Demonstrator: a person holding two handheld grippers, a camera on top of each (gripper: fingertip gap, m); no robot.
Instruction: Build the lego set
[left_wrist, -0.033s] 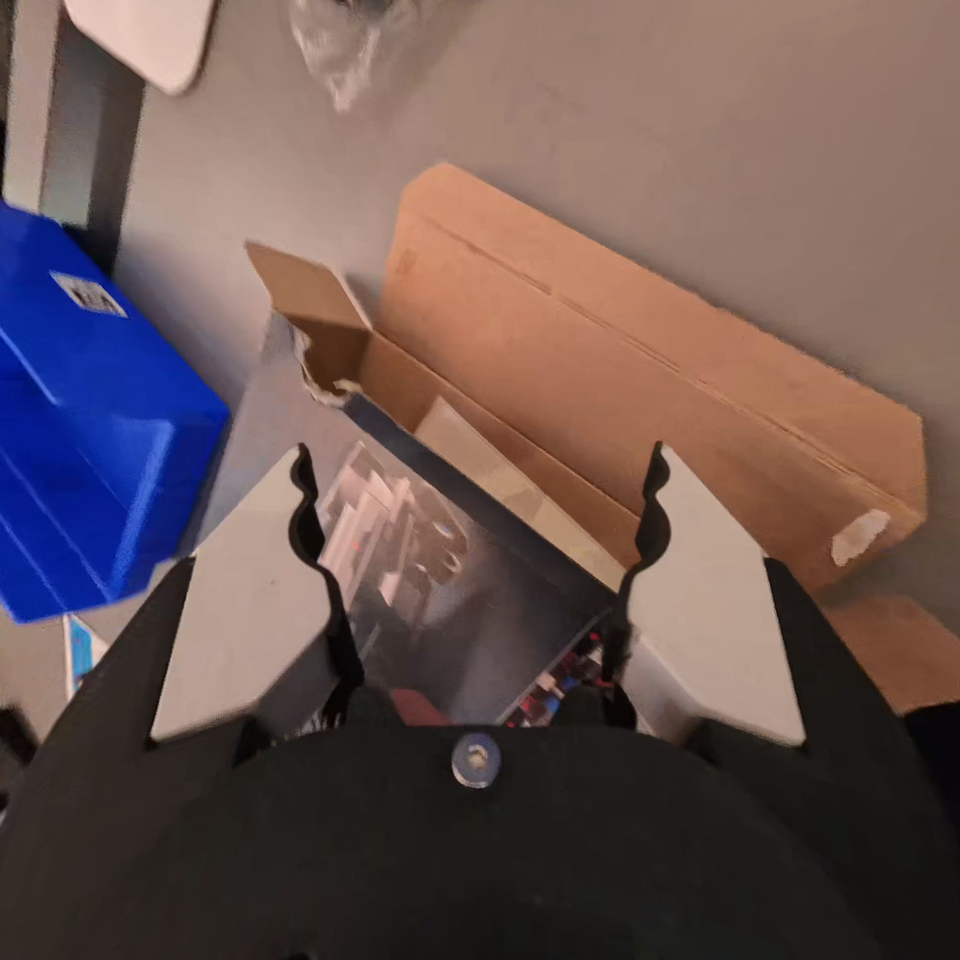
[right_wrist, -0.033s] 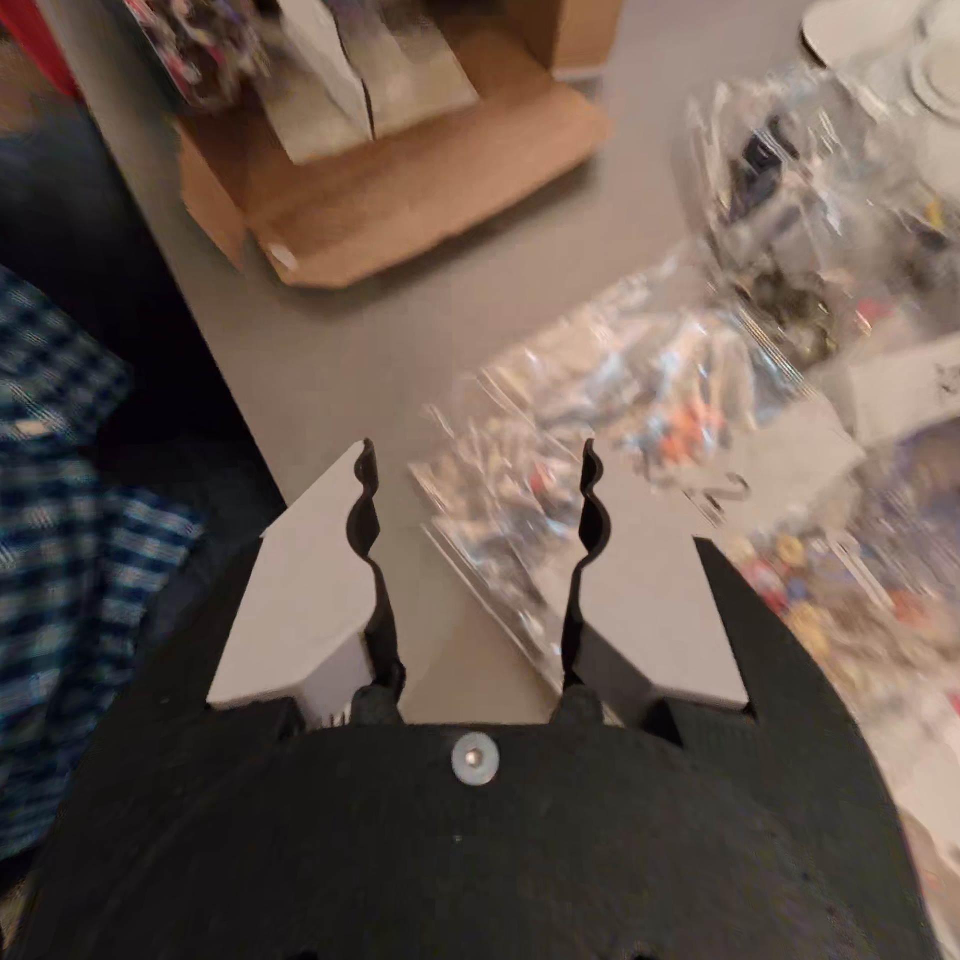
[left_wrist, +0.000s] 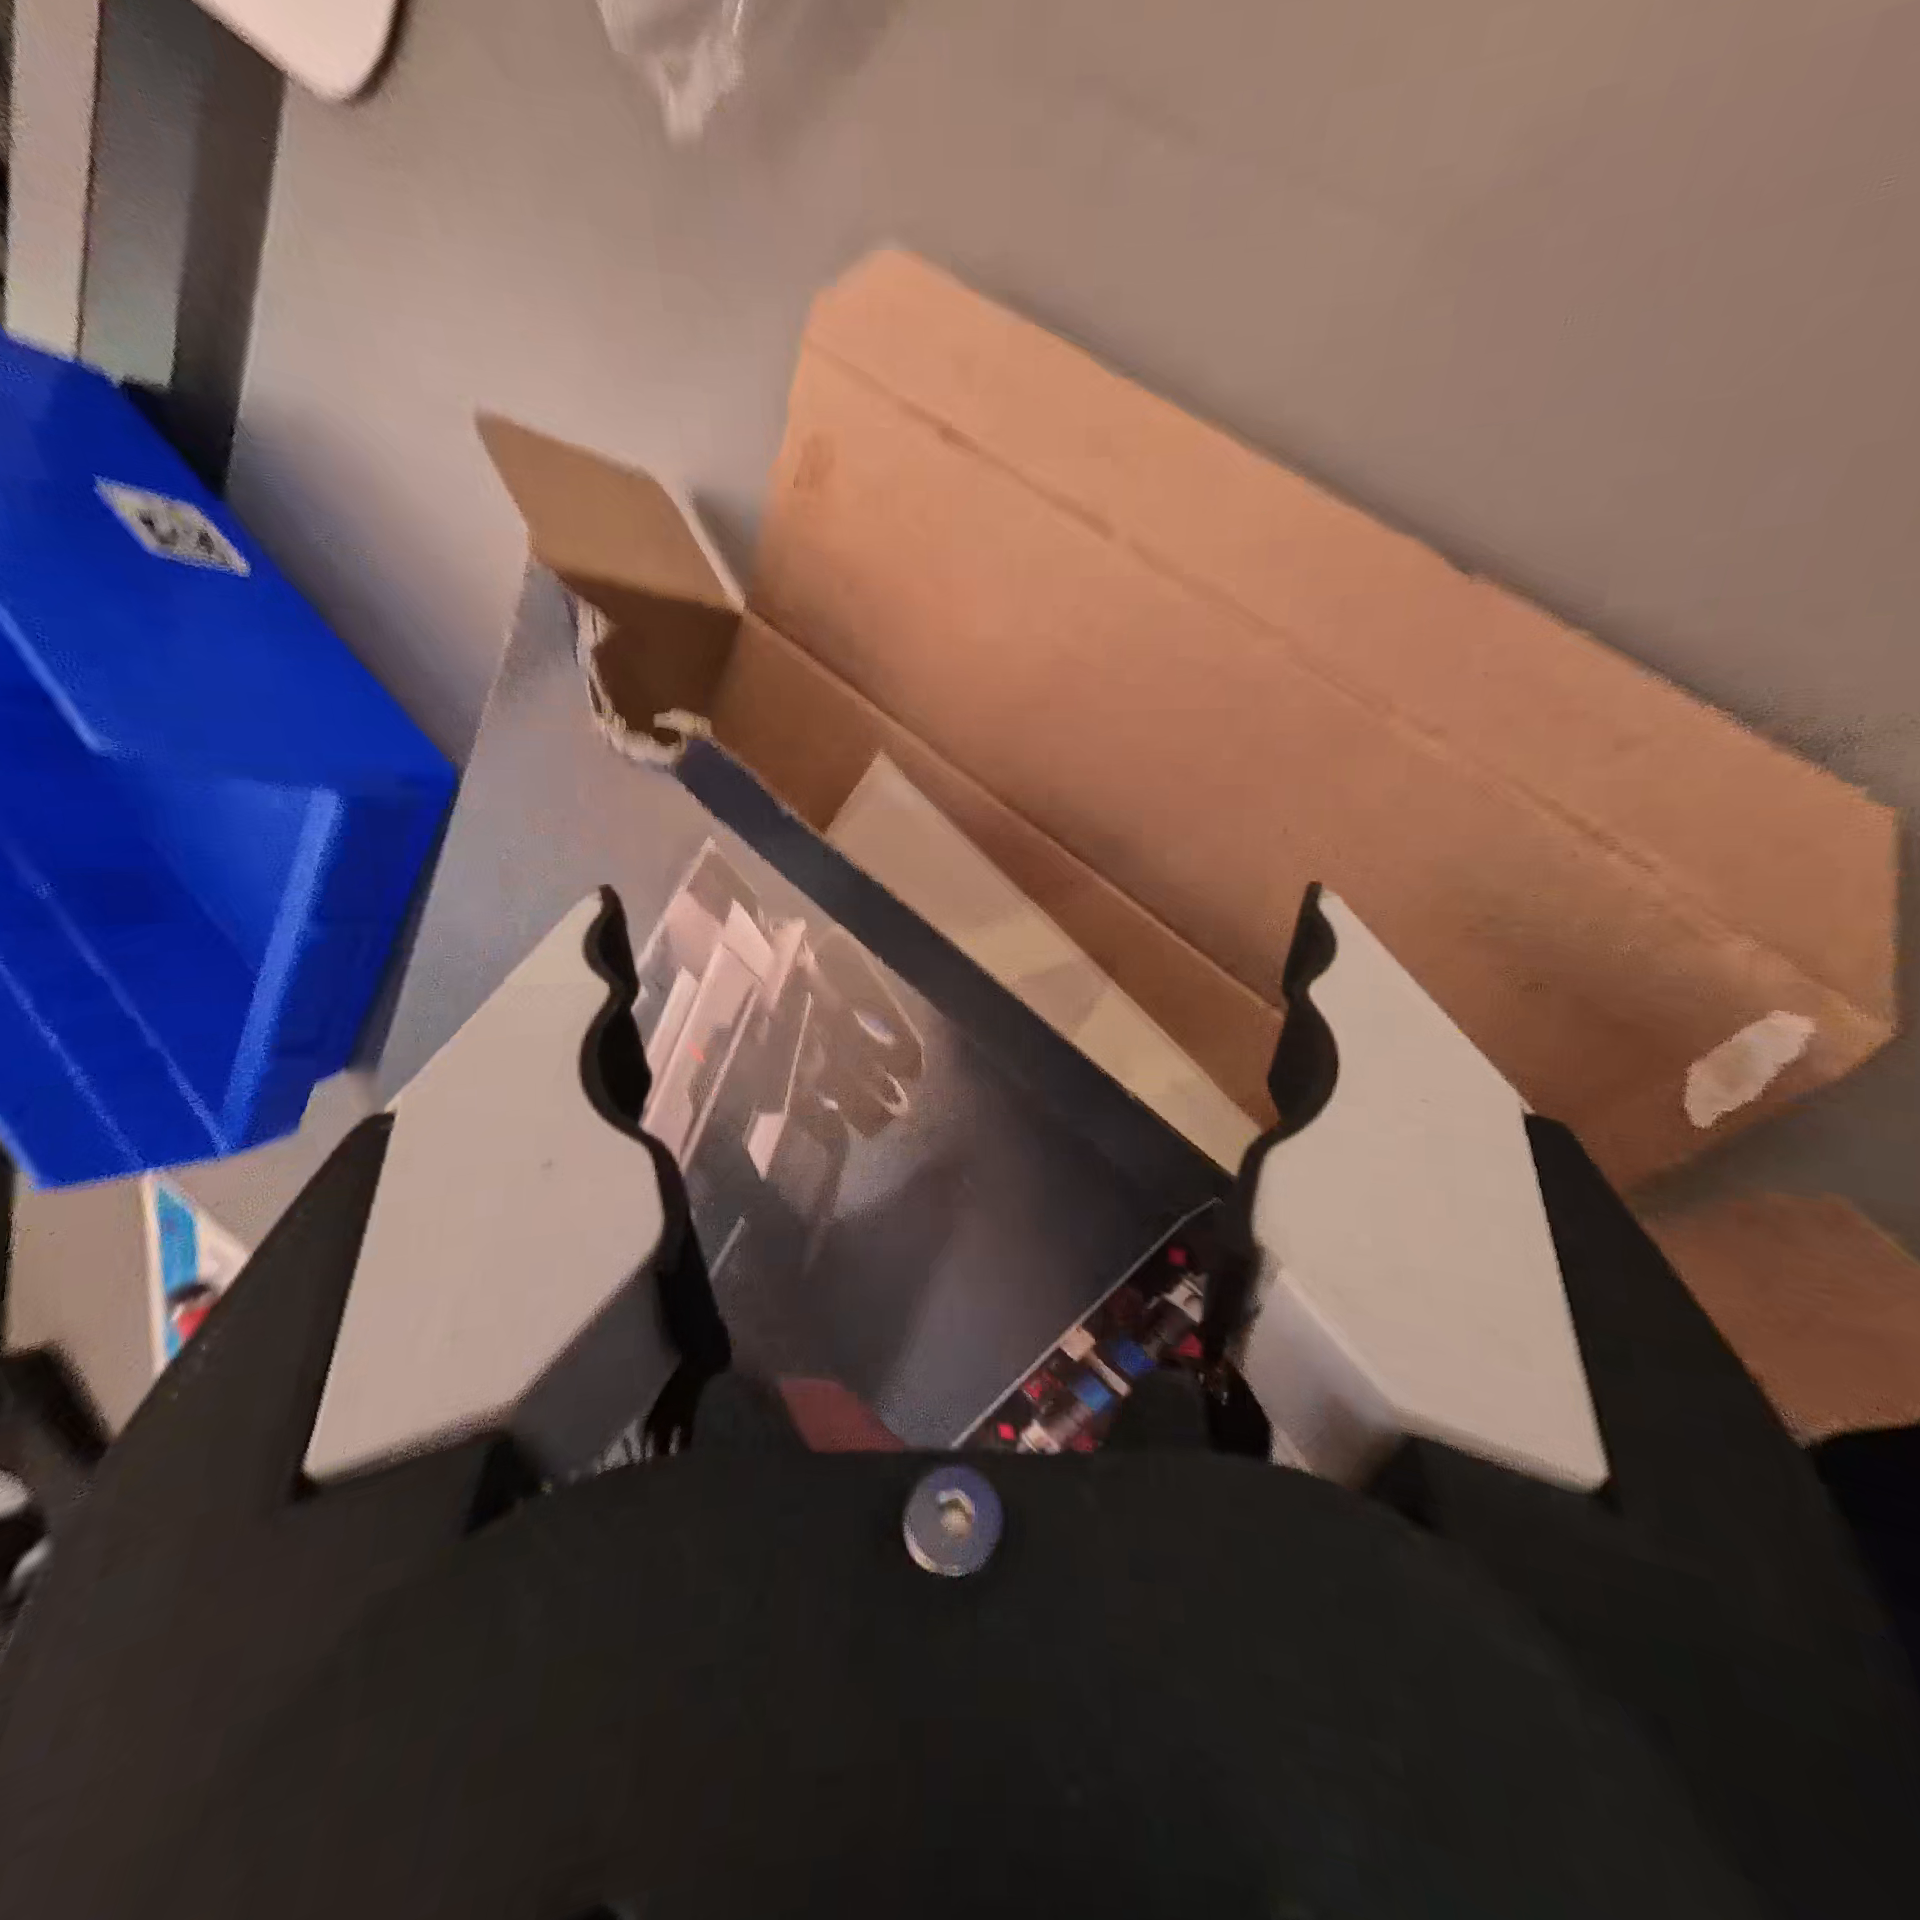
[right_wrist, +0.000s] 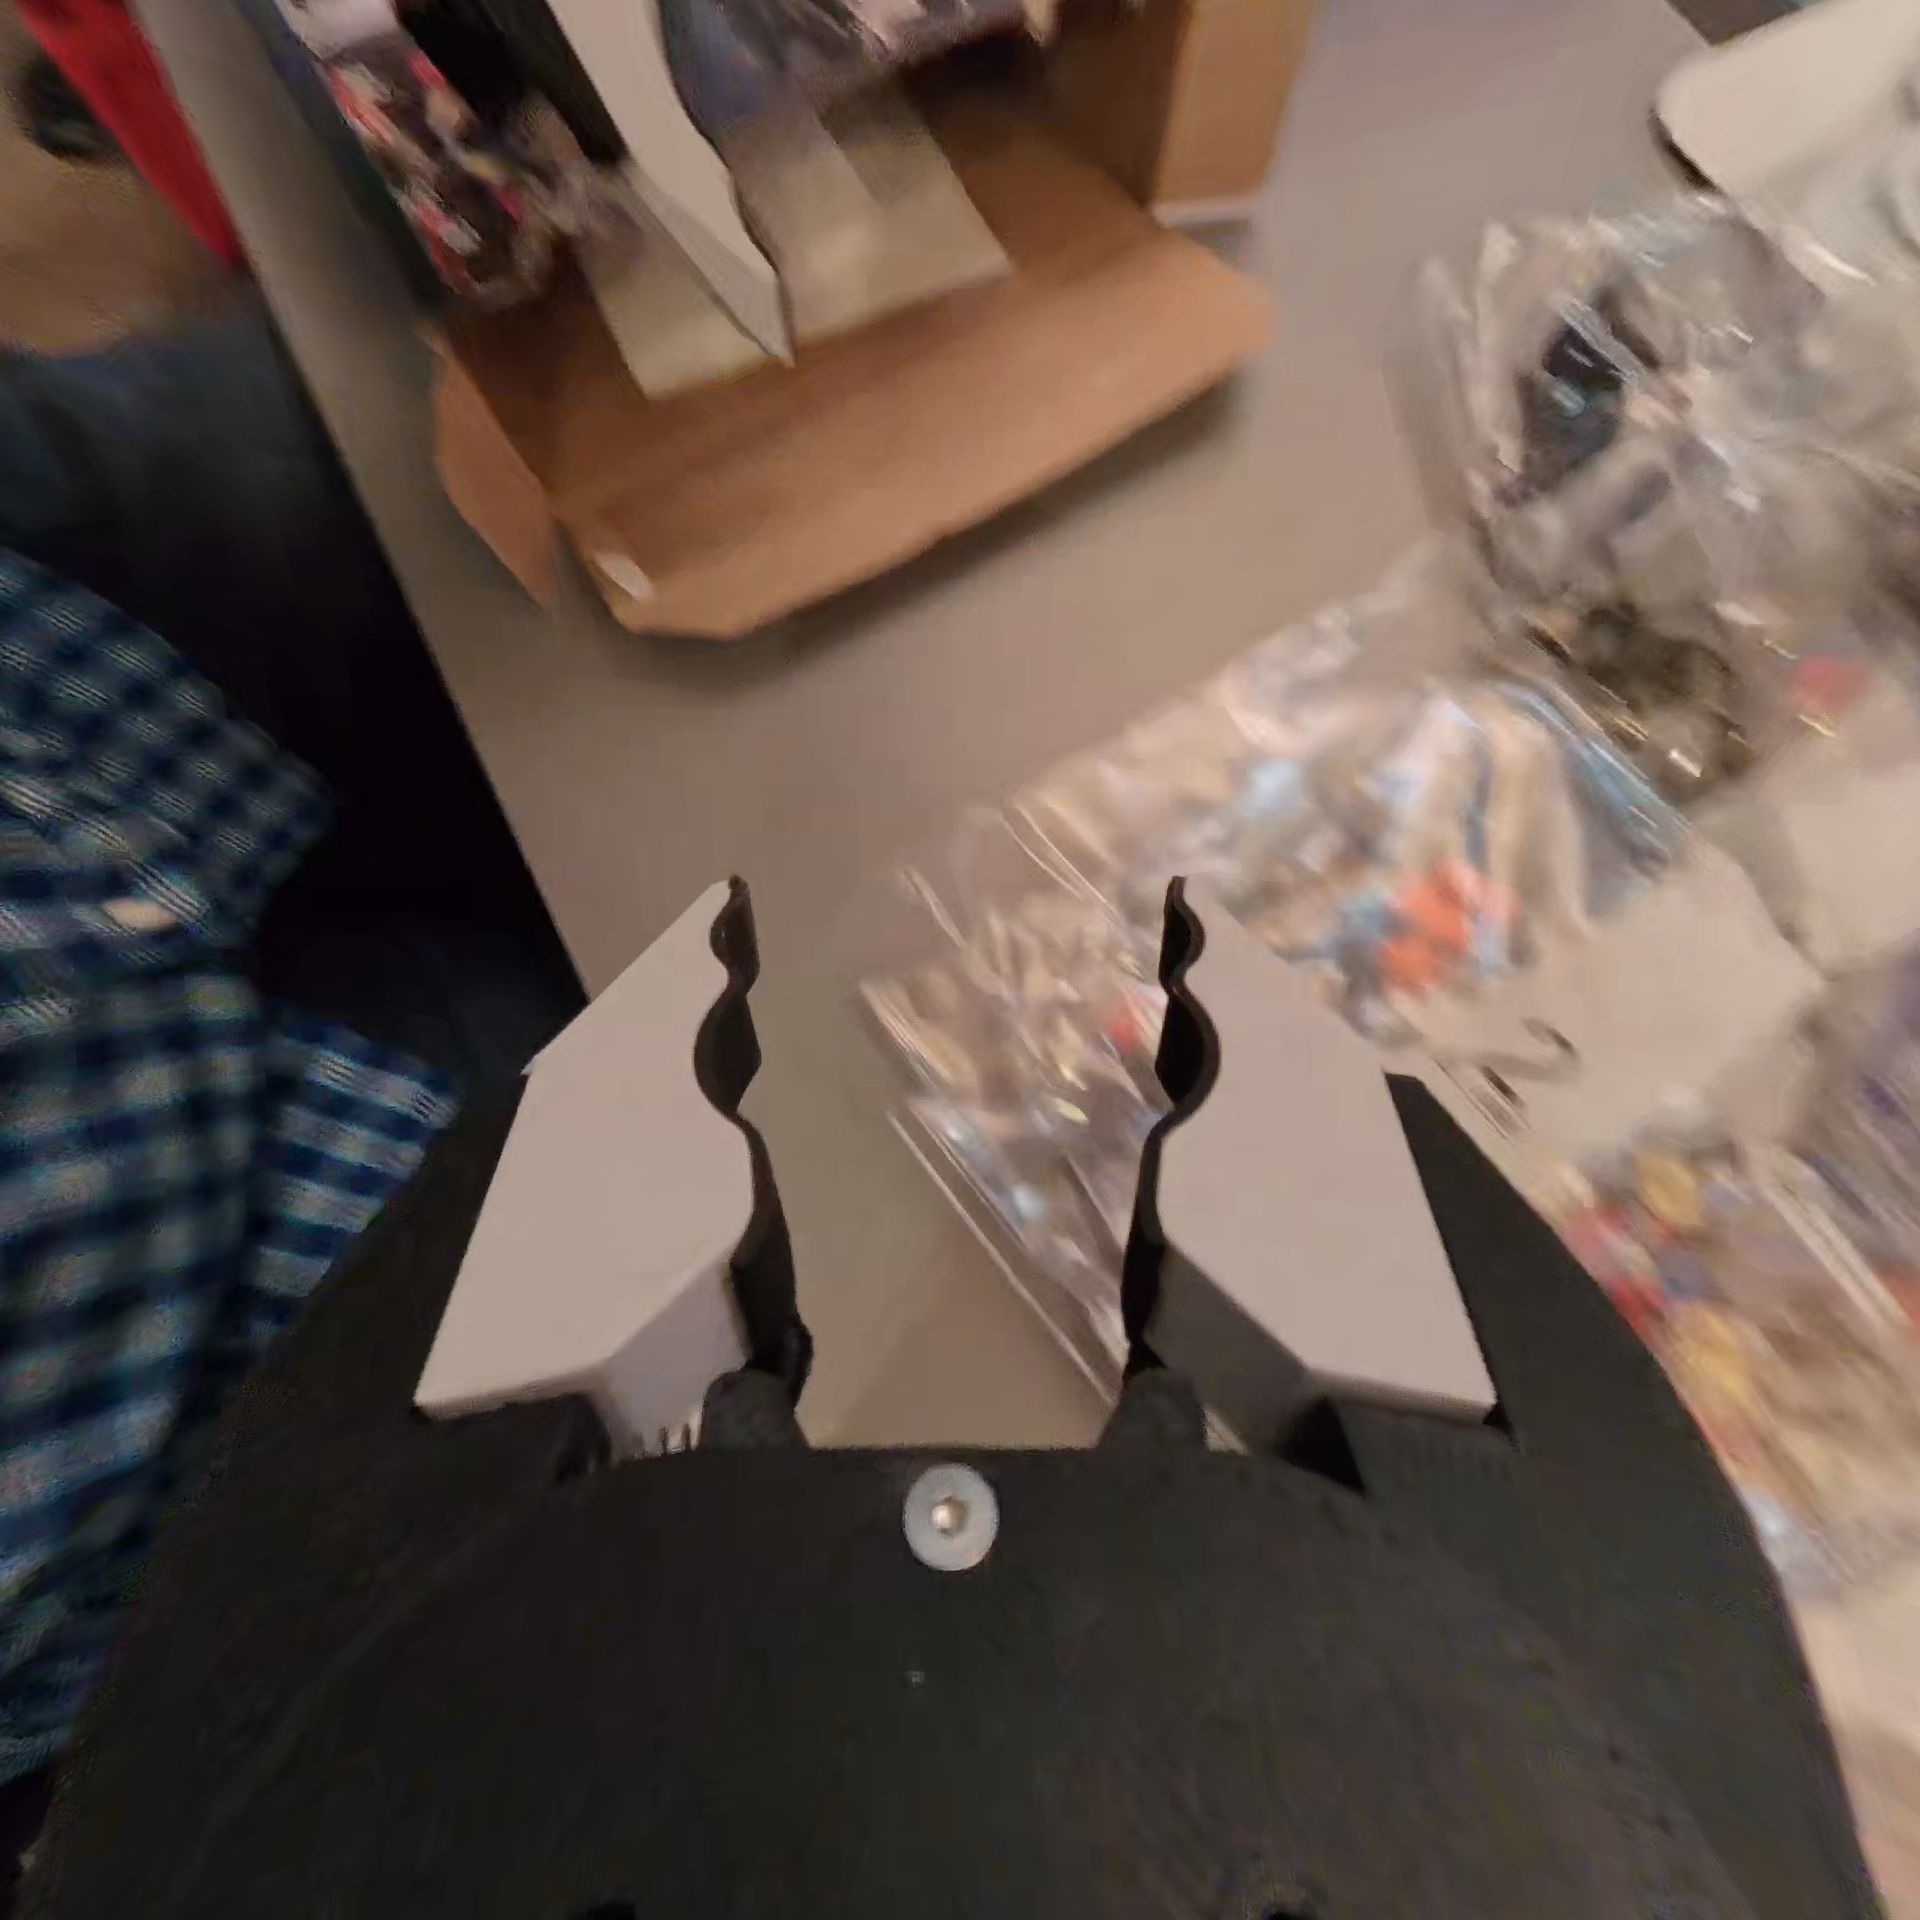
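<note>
The opened lego box (left_wrist: 1247, 727) lies on the grey table (left_wrist: 1351, 260), its brown cardboard inside facing up. Its dark printed panel (left_wrist: 883, 1143) runs between the fingers of my left gripper (left_wrist: 958, 899), which is open wide and straddles that panel. Whether the fingers touch it I cannot tell. My right gripper (right_wrist: 956, 894) is open and empty, just above the table beside several clear bags of lego parts (right_wrist: 1299, 883); one bag's edge lies under its right finger. The box (right_wrist: 883, 468) and left gripper (right_wrist: 769, 239) show blurred at the top of the right wrist view.
A blue plastic bin (left_wrist: 156, 831) stands left of the box. A white object (left_wrist: 312, 42) and a clear bag (left_wrist: 675, 52) lie farther back. A person's plaid sleeve (right_wrist: 135, 1039) is at the table's near edge (right_wrist: 488, 727).
</note>
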